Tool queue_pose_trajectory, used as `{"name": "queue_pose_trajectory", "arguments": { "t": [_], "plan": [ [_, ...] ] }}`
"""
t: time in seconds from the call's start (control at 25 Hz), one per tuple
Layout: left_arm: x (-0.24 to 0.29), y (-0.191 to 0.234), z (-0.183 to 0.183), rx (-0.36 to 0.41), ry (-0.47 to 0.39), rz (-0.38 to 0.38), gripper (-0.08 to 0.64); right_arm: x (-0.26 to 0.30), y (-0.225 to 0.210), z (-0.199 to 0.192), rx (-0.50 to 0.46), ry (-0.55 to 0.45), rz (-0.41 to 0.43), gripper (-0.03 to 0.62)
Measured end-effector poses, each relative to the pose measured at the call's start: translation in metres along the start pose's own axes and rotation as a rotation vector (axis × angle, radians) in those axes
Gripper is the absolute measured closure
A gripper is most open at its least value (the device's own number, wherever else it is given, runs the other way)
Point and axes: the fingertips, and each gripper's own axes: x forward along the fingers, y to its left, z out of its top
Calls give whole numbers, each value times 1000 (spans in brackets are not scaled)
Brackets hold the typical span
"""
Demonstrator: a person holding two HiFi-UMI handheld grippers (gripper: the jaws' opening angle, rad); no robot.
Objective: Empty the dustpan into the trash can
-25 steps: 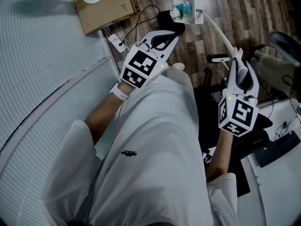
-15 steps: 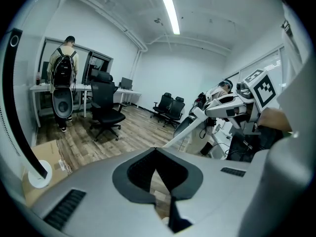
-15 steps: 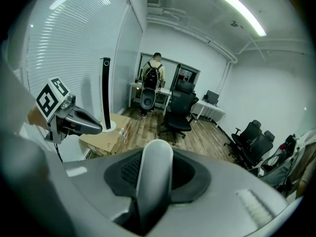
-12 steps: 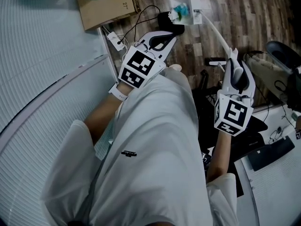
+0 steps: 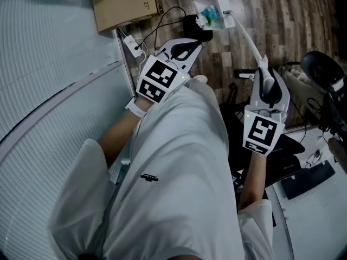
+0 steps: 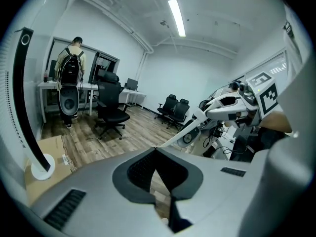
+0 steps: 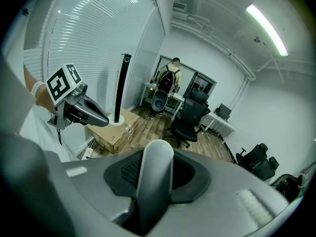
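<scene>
The right tool [image 5: 264, 70] is clamped on the white handle [image 5: 248, 37] of the dustpan [image 5: 216, 10]. In the right gripper view the round shaft stands between the two jaws and fills the gap between them. The left tool [image 5: 194, 42] is closed and holds nothing. In the left gripper view its jaw tips meet, and only floor shows behind them.

The dustpan hangs over the wooden floor [image 5: 287, 10] at the far end of the handle, and it carries teal and white scraps [image 5: 209, 11]. Seen from the right tool, it lies ahead and to the left. The long axis of the handle follows this same line, from the grip beside the person's right side out to the pan. The left tool points nearly at the pan, and its tips are nearer to the pan than the right tool is. A cardboard box [image 5: 122, 4] lies to the left of the pan, well apart from it.

I cannot find the trash can with certainty in any view. A dark round form [image 5: 321, 65] at the right edge of the head view may be a chair or a can.

I judge that the coming move is a swing of this long handle toward the can. A small turn of the right hand will probably move the pan far, so the scraps may slide out early. The free left tool could steady the shaft.
</scene>
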Motion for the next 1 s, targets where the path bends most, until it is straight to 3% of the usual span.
{"name": "queue_pose_trajectory", "arguments": {
  "t": [1.0],
  "plan": [
    [-14,18,-13,-56,-16,45,554,13,47,17,-278,-59,122,474]
  ]
}}
